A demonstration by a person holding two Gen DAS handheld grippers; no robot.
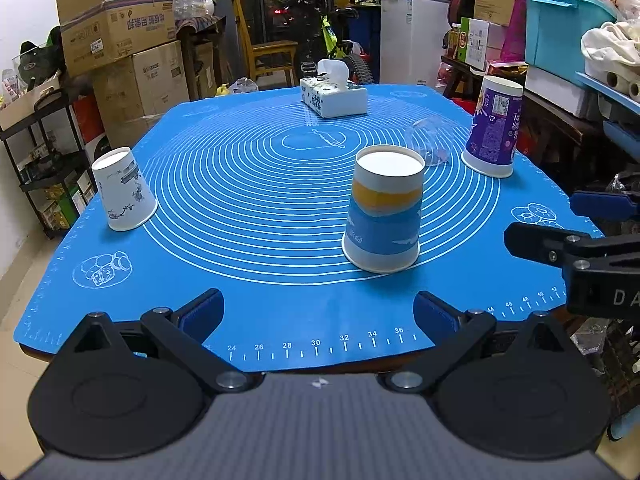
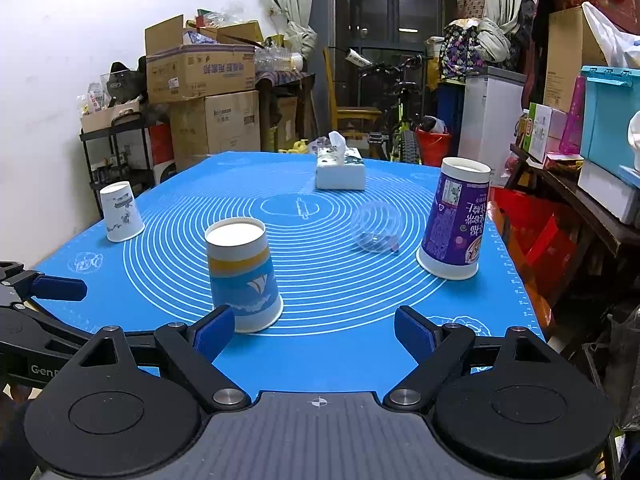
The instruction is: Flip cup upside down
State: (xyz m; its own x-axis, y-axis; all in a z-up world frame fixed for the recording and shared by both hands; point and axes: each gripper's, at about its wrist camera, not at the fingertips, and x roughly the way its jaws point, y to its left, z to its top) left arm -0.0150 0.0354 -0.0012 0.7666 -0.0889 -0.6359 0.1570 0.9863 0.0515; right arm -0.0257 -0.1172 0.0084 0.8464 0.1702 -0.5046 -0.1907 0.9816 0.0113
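Observation:
A blue and yellow paper cup (image 1: 383,212) stands upside down on the blue mat (image 1: 248,256); it also shows in the right wrist view (image 2: 243,274). A clear plastic cup (image 1: 429,141) lies on its side behind it, also in the right wrist view (image 2: 376,229). A purple cup (image 1: 494,127) (image 2: 456,218) and a white cup with blue print (image 1: 123,190) (image 2: 120,212) stand upside down. My left gripper (image 1: 319,312) is open and empty near the mat's front edge. My right gripper (image 2: 314,330) is open and empty, its left finger close to the blue and yellow cup.
A tissue box (image 1: 334,94) sits at the far middle of the mat. Cardboard boxes (image 1: 120,36) and a black rack (image 1: 48,168) stand at the left. Shelves and a teal bin (image 1: 568,28) stand close at the right. The right gripper (image 1: 576,256) shows in the left wrist view.

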